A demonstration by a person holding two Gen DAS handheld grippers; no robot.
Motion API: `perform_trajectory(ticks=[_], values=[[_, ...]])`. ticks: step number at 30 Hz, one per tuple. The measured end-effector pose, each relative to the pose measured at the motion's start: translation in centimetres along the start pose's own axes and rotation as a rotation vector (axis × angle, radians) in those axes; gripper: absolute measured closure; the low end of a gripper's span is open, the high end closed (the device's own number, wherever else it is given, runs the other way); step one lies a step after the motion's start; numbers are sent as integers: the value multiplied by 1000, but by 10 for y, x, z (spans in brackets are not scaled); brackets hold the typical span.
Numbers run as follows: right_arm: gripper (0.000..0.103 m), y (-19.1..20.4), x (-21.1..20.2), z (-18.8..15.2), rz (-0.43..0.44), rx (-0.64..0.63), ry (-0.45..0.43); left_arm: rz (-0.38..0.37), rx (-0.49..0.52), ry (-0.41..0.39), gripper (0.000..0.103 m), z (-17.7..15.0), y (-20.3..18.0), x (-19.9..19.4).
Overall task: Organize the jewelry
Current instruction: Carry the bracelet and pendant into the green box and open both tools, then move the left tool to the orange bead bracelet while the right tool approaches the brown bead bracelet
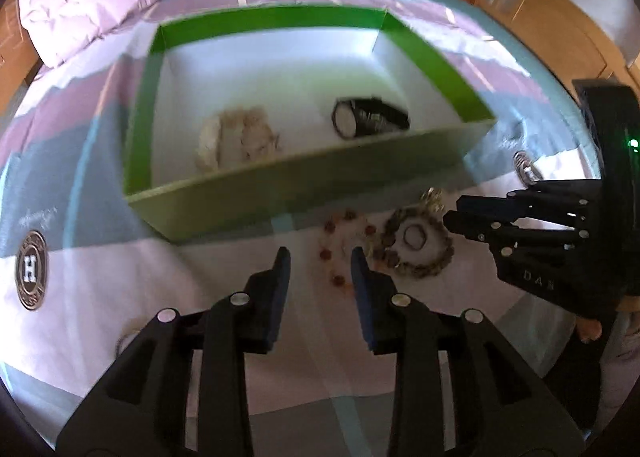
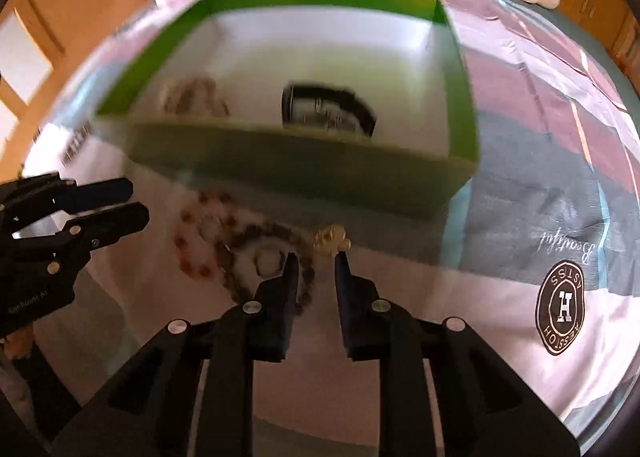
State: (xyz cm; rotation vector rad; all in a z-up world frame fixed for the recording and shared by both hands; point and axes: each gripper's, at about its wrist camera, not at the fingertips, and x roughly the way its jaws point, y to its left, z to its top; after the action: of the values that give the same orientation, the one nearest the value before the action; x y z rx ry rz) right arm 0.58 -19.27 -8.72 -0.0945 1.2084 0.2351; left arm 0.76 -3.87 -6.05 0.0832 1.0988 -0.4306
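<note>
Jaws of the left gripper stand part open and empty above a red-beaded bracelet on the bed sheet. The right gripper, also narrowly open, holds nothing near a brown bead bracelet and gold trinket. Such strings look light, limp and slippery; pinching across one strand seems best. Beyond, the green box holds a watch. Only the left view shows the pale jewelry clearly.

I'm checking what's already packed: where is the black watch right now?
The black watch lies inside the green box, on its white floor toward the right in the left wrist view, with a pale bead bundle to its left.
</note>
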Motion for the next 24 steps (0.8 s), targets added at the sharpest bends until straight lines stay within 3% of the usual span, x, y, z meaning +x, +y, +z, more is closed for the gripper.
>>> perform_trajectory(ticks=[4,6,10,17,24], values=[[82,9,13,-4,-45,-43,40,21,-5,18,69,-4,-2,13],[82,15,15,-5,-70,-69,33,29,-3,26,62,-5,-1,18],[82,14,15,-5,-64,-71,30,62,-2,60,62,-5,0,30],[82,11,14,-3,-57,-72,28,238,63,75,54,-10,-7,33],[82,9,13,-1,-51,-68,28,368,-49,75,56,-12,25,17]])
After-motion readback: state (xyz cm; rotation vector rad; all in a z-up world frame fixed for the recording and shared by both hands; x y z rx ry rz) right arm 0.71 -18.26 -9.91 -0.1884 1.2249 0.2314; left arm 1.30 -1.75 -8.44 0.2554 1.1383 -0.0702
